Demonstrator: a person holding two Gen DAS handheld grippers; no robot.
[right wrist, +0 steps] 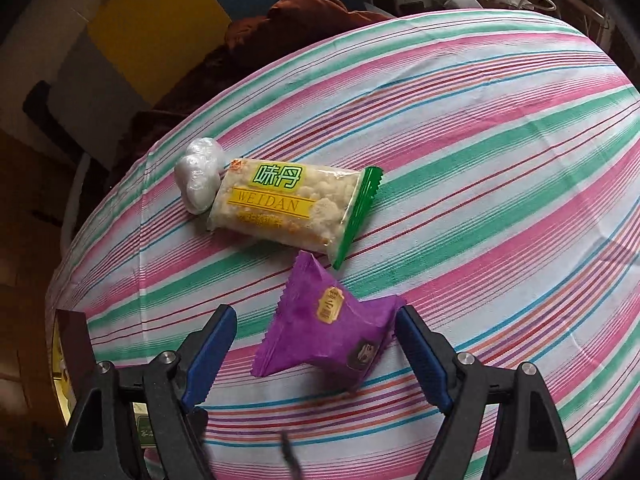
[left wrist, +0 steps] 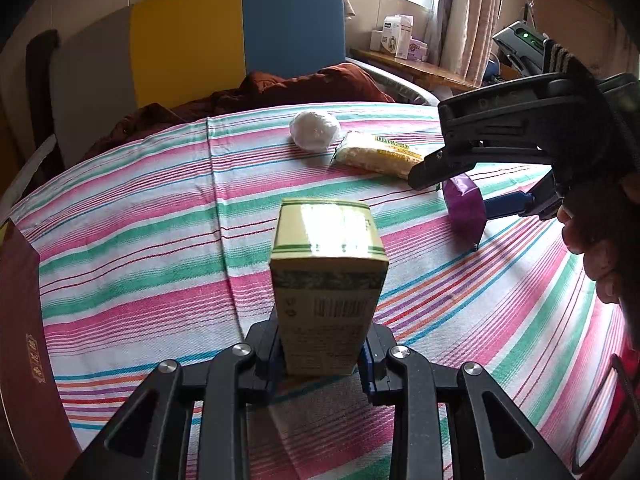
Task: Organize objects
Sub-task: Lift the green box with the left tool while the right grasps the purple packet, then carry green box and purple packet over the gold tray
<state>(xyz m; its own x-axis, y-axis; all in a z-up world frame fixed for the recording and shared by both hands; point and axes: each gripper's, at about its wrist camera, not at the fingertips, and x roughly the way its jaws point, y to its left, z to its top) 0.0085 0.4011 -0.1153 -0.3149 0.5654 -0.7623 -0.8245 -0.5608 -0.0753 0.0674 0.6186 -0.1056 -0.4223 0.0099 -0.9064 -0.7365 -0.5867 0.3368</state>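
My left gripper (left wrist: 322,356) is shut on a yellow-green carton (left wrist: 328,264), held upright above the striped cloth (left wrist: 160,240). My right gripper (right wrist: 316,320) stands open over a purple snack packet (right wrist: 328,332). The packet's right corner touches the right blue pad (right wrist: 416,344), while the left pad is apart from it. In the left wrist view the right gripper (left wrist: 460,190) hangs at the right with the purple packet (left wrist: 468,216) between its fingers. Beyond lie a clear snack bag (right wrist: 280,204) and a white wrapped ball (right wrist: 200,180).
A dark red box (left wrist: 20,320) sits at the cloth's left edge. A brown blanket (left wrist: 300,84) is bunched behind the bed surface, before a grey, yellow and blue headboard (left wrist: 188,40). A person's hand (left wrist: 600,248) holds the right gripper. The clear bag (left wrist: 380,154) and ball (left wrist: 315,130) touch.
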